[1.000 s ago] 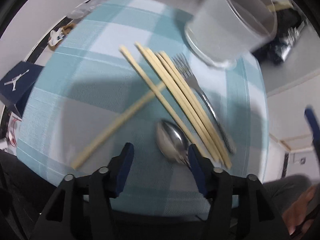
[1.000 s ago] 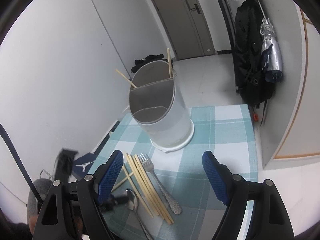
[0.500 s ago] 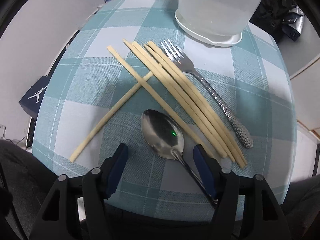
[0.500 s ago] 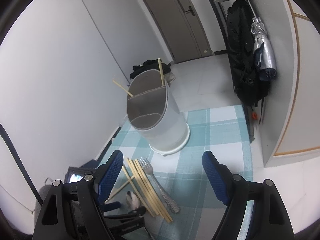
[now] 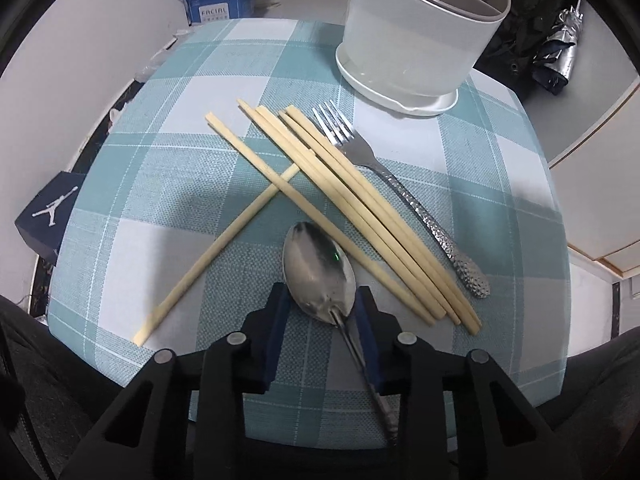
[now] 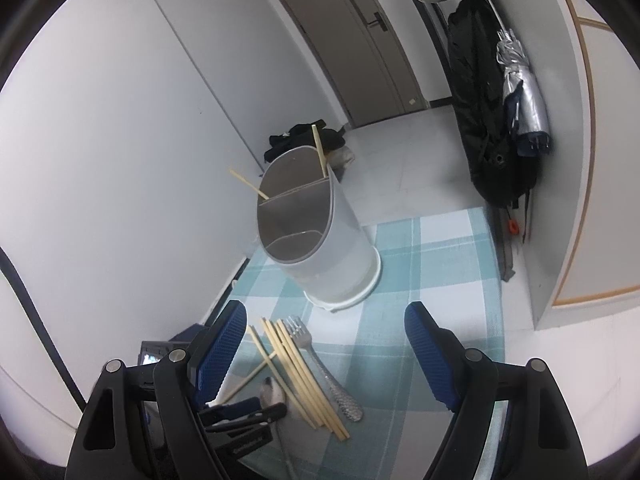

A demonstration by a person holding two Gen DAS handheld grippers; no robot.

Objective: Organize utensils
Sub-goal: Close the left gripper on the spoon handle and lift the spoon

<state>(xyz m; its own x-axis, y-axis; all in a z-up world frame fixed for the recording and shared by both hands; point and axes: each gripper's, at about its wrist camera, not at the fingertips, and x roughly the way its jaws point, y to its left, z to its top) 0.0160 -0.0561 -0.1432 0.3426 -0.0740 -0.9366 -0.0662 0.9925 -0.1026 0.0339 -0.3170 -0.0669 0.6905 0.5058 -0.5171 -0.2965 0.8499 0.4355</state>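
One steel spoon (image 5: pixel 320 268) lies at the near edge of the checked tabletop (image 5: pixel 500 208), its bowl's base between the left gripper (image 5: pixel 322 300) fingers, which have just been narrowing around it; contact is unclear. Beside it lie six chopsticks (image 5: pixel 360 216) and a fork (image 5: pixel 396 188). Right gripper (image 6: pixel 324 344) fingers stand wide, empty.
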